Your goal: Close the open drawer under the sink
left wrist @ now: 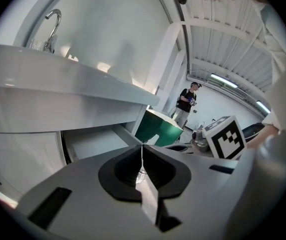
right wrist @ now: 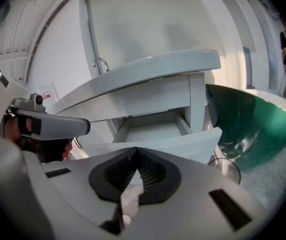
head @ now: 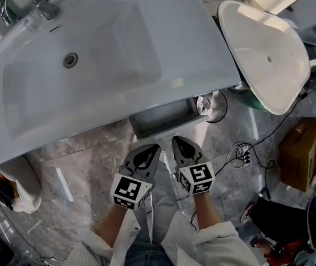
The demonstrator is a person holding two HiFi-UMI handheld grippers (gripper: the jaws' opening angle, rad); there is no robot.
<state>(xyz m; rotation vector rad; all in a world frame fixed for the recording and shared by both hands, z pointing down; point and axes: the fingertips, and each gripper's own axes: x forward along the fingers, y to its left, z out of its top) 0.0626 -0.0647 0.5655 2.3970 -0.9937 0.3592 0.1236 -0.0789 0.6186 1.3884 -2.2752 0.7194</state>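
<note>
Drawer [head: 163, 118]: pulled out from under the front edge of the sink [head: 91, 93], towards that edge's right end; its inside looks bare.
Step in hand: by my reading an approach, with no push begun; neither gripper touches the drawer front.
Left gripper [head: 155, 147]: in front of the sink, near the drawer front but apart from it, tip aimed at it.
Left fingers [left wrist: 125, 168]: clenched tip to tip, nothing between them, touching nothing.
Right gripper [head: 175, 140]: just beside the left one and a little nearer the sink, also short of the drawer.
Right fingers [right wrist: 153, 174]: pressed together, holding nothing; the drawer front stands straight ahead of them.
Risk, skew: a push at one end only could rack the drawer on its runners and jam it; pushing near the middle, or with both tips spread, would likely avoid that.
Risk, slip: the front looks smooth and glossy, so narrow tips may skate off it and strike the cabinet under the sink.
Risk, snag: a crumpled pale thing [head: 203, 103] lies at the drawer's right end under the sink edge; what it is I cannot tell, but it might catch as the drawer goes in.
Risk, slam: a hard shove may bounce the drawer back out.
</note>
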